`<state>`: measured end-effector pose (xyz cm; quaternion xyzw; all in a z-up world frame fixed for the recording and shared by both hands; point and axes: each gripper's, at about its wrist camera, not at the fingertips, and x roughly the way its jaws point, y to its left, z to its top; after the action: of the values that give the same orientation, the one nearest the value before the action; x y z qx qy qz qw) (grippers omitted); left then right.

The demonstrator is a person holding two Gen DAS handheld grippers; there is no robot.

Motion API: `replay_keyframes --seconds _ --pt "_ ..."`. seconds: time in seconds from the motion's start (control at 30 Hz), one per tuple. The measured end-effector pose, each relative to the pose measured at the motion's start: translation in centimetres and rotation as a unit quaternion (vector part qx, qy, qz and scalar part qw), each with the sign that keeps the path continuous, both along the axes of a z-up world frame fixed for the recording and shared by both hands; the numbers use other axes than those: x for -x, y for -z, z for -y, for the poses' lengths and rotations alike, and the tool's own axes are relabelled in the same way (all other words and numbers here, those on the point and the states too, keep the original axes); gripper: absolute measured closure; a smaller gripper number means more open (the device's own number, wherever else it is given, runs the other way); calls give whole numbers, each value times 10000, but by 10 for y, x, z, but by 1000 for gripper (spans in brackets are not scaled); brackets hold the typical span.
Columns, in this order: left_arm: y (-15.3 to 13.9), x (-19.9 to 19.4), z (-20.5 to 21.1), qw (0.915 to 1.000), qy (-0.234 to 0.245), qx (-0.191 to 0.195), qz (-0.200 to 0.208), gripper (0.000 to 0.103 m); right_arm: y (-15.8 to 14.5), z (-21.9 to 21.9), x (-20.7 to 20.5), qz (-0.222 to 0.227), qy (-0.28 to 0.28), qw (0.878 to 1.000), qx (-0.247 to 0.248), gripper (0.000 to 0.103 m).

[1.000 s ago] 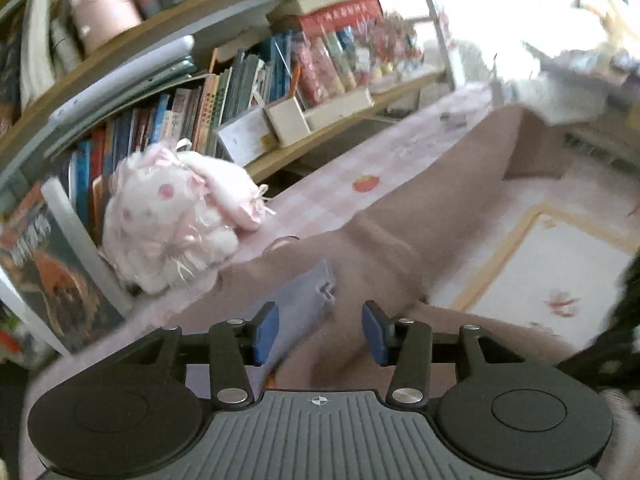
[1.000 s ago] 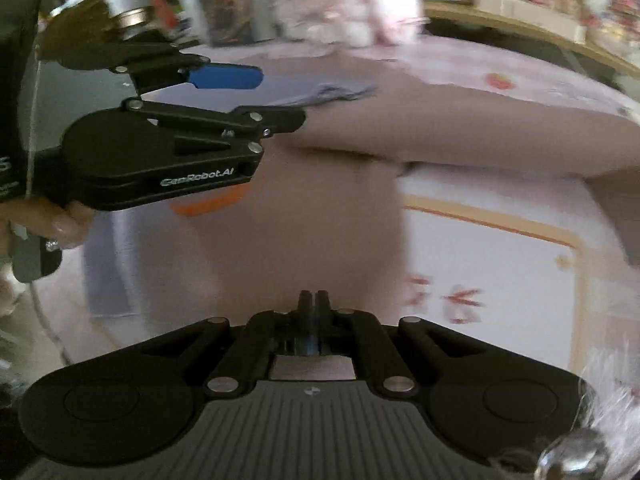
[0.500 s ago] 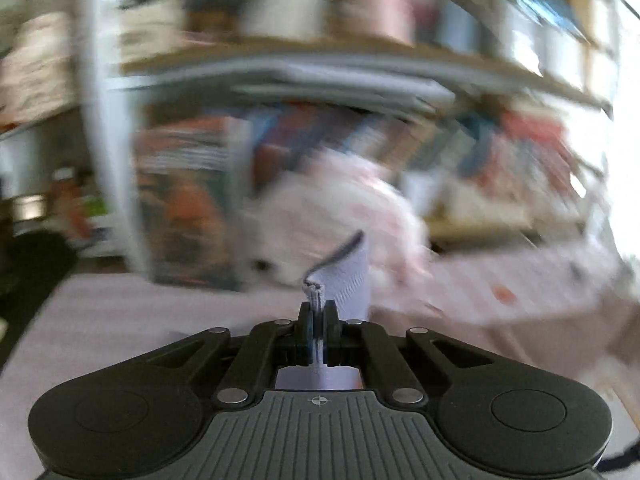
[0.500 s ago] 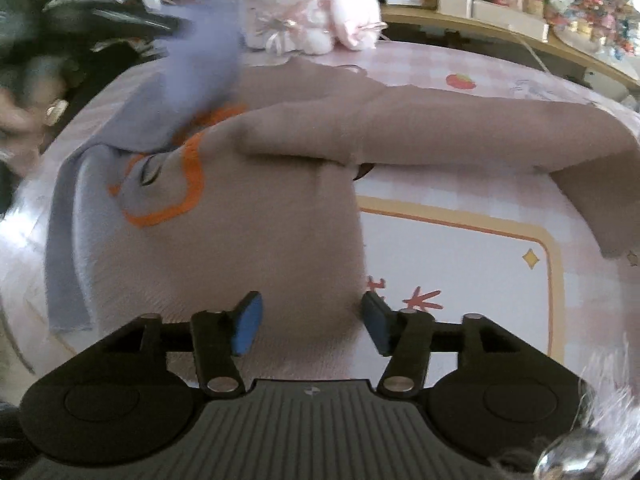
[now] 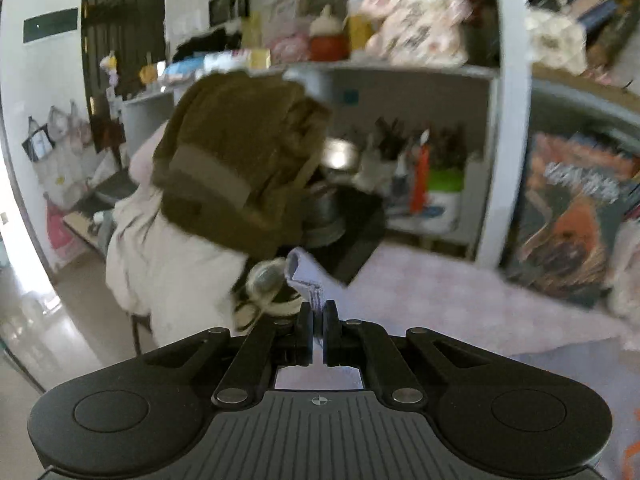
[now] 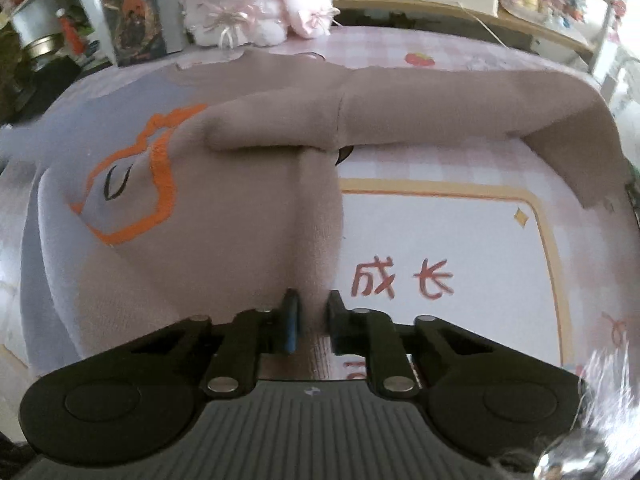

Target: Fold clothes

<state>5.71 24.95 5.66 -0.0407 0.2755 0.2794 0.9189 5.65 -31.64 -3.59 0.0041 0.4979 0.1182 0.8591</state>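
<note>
A taupe sweater [image 6: 240, 220] with a lavender panel and an orange outline lies flat on the pink checked tablecloth [image 6: 460, 220]. Its taupe sleeve [image 6: 440, 108] stretches to the right and drapes over the table edge. My right gripper [image 6: 312, 312] is at the sweater's near edge, its jaws closing on a raised ridge of taupe fabric that fills the gap between the pads. The lavender sleeve [image 6: 24, 136] runs off to the left. My left gripper [image 5: 318, 320] is shut on that sleeve's cuff [image 5: 304, 276], held above the table and facing the room.
A pink-and-white plush toy [image 6: 256, 4] and an upright book [image 6: 132, 8] stand at the table's back edge by the bookshelves. In the left wrist view an olive-brown bundle [image 5: 240, 160] on pale cloth sits beyond the table, with a white shelf post [image 5: 508, 120].
My left gripper shut on the lavender cuff and swung it far left, pulling that sleeve out flat. My right gripper opened, then closed on the sweater's near edge.
</note>
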Motion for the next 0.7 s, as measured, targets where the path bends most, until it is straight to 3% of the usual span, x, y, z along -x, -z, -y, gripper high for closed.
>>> replay_keyframes --seconds 0.13,0.2,0.3,0.4,0.53,0.67,0.7 --pt "20 -2 -18 9986 191 7 -484 94 -7 -11 11 0 313 9995 -59 91" --pt "24 1 -10 9967 433 -259 -641 90 -8 -18 17 13 406 9992 21 91" --pt "20 18 24 9916 893 -786 -499 76 -6 -26 27 1 559 9983 161 91" --pt "23 36 62 9843 1526 -821 -346 72 -4 -30 36 -34 730 9971 218 91" --pt "47 42 113 9634 2546 -505 -671 72 -12 -40 62 -202 688 9974 -16 92" --pt "69 38 136 9423 3179 249 -1022 72 -24 -55 96 -507 166 9950 -843 93" --pt "74 36 138 9375 3269 453 -1104 71 -23 -58 100 -553 127 9947 -861 93"
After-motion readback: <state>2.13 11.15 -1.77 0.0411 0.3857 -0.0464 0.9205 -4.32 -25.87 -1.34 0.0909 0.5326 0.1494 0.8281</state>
